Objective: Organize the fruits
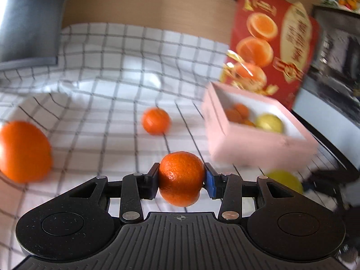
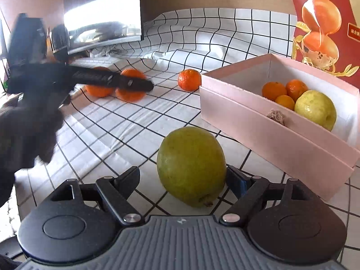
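Crowding checked cloth (image 1: 108, 72): loose oranges (image 1: 155, 120), pink box (image 1: 258, 144), pear (image 2: 191, 166).

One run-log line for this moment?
left hand-held gripper: shut on mandarin | right hand-held gripper: open around green pear | pink box: partly filled

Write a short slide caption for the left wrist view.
Left gripper holds a mandarin near the pink box.

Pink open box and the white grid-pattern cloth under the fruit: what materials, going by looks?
Pink open box: likely rigid paperboard, matte; straight walls, crisp edges, white lining, no gloss. White grid-pattern cloth: seemingly thin woven fabric, matte; it wrinkles and drapes in soft folds at the back.
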Action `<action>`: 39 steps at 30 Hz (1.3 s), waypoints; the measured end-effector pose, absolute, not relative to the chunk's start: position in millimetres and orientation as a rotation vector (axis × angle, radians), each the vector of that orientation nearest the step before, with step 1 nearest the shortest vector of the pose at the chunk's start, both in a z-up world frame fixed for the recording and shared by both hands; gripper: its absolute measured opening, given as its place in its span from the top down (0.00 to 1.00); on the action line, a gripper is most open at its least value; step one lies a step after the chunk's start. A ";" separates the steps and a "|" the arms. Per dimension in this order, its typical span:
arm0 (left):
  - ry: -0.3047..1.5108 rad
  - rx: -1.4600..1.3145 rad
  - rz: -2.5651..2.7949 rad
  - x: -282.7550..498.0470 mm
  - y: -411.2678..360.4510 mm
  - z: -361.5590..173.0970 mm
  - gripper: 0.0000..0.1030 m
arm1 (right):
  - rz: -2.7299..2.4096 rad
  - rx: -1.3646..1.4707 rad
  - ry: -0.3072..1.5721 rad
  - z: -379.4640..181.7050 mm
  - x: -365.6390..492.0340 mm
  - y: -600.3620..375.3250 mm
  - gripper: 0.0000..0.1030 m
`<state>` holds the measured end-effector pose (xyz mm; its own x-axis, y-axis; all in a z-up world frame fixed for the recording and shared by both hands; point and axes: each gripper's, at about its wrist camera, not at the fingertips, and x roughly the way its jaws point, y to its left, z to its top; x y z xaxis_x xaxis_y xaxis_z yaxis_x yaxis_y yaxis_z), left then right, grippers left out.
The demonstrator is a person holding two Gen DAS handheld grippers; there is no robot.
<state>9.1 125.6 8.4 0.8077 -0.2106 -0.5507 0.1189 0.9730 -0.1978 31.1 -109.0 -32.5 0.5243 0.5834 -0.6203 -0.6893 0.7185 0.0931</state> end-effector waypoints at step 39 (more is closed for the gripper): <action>0.649 -0.157 -0.305 -16.9 99.8 -10.0 0.51 | 0.677 -0.206 0.658 -24.9 24.4 -112.2 0.29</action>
<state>-16.9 99.8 -10.0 0.7540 -0.3269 -0.5697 0.2294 0.9438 -0.2380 24.4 -112.2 -24.9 0.5879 0.5137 -0.6249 -0.6388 0.7687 0.0310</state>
